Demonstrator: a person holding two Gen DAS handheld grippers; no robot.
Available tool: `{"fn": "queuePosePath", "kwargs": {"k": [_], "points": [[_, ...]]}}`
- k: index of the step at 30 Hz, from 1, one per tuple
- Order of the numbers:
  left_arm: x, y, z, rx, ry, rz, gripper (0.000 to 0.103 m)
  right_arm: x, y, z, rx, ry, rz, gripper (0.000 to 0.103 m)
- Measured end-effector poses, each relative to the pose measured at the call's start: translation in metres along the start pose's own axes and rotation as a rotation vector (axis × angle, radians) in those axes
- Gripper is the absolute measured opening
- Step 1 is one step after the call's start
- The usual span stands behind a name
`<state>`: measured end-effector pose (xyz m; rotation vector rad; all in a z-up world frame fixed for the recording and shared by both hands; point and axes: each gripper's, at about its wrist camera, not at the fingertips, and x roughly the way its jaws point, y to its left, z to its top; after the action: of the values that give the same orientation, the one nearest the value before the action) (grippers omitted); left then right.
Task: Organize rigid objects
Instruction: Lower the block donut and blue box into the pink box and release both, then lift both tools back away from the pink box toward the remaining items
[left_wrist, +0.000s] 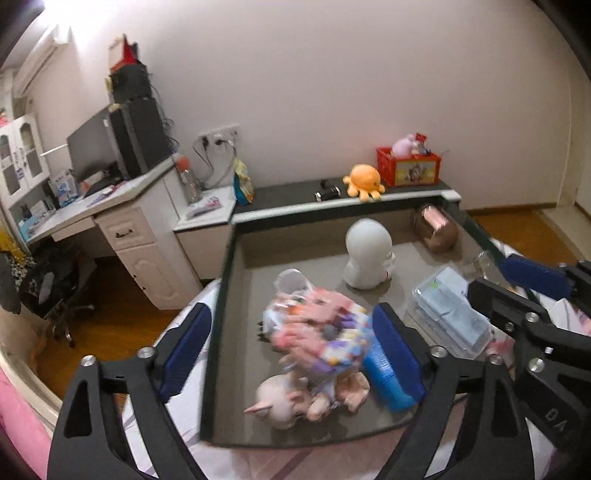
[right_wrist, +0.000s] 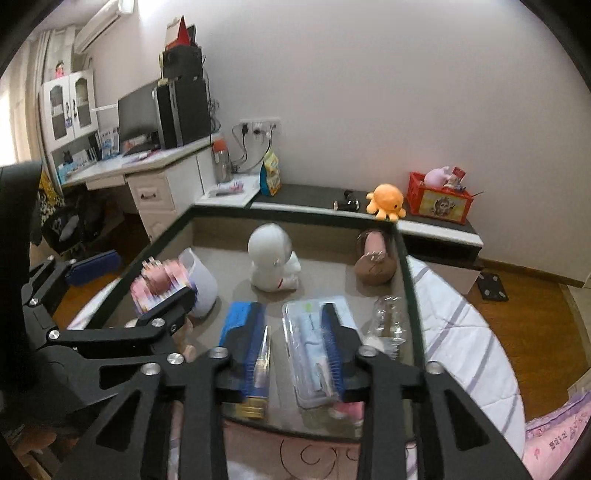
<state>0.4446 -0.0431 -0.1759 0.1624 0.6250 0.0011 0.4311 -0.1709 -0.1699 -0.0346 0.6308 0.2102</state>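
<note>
A dark-rimmed tray (left_wrist: 221, 295) with a grey floor lies on the bed. A blurred clear bag of pink and purple pieces (left_wrist: 317, 332) sits between the fingers of my left gripper (left_wrist: 291, 317), which stands wide open with its left pad well clear of the bag. Under the bag are a pink animal figure (left_wrist: 284, 402) and a blue box (left_wrist: 384, 373). My right gripper (right_wrist: 293, 310) is open over the tray's near edge. A thin clear tube with a gold end (right_wrist: 260, 362) is by its left pad, and a clear plastic case (right_wrist: 308, 332) lies behind its right finger.
Further back in the tray stand a white figurine (right_wrist: 271, 258), a brown and pink cylinder (right_wrist: 375, 254) and a clear bottle (right_wrist: 388, 325). Behind it a dark shelf holds an orange octopus plush (right_wrist: 386, 201) and a red crate (right_wrist: 439, 201). A white desk (right_wrist: 147, 173) stands on the left.
</note>
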Motion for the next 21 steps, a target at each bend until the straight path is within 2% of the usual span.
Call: {"fn": "queuePosePath", "kwargs": {"k": [2, 3, 5, 8, 12, 15, 18, 21], "points": [[-0.019, 0.006, 0.001, -0.024, -0.036, 0.009, 0.101, -0.021, -0.001, 0.003, 0.015, -0.043, 0.004, 0.060], [-0.030, 0.010, 0.001, -0.037, -0.054, 0.005, 0.103, -0.029, -0.001, 0.003, 0.020, -0.060, 0.003, 0.064], [-0.057, 0.017, 0.000, -0.074, -0.099, -0.017, 0.103, -0.052, 0.000, 0.002, 0.022, -0.102, 0.008, 0.083], [-0.093, 0.022, -0.003, -0.096, -0.156, -0.026, 0.103, -0.088, 0.008, -0.001, 0.014, -0.160, 0.024, 0.083], [-0.142, 0.020, -0.014, -0.099, -0.244, 0.007, 0.103, -0.133, 0.021, -0.011, -0.012, -0.233, 0.013, 0.085], [-0.179, 0.023, -0.026, -0.133, -0.310, 0.010, 0.103, -0.165, 0.028, -0.023, -0.017, -0.284, 0.013, 0.089], [-0.207, 0.024, -0.038, -0.146, -0.343, 0.025, 0.103, -0.191, 0.033, -0.035, -0.003, -0.330, -0.019, 0.103], [-0.233, 0.021, -0.053, -0.140, -0.378, 0.030, 0.103, -0.211, 0.038, -0.045, 0.002, -0.371, -0.009, 0.103]]}}
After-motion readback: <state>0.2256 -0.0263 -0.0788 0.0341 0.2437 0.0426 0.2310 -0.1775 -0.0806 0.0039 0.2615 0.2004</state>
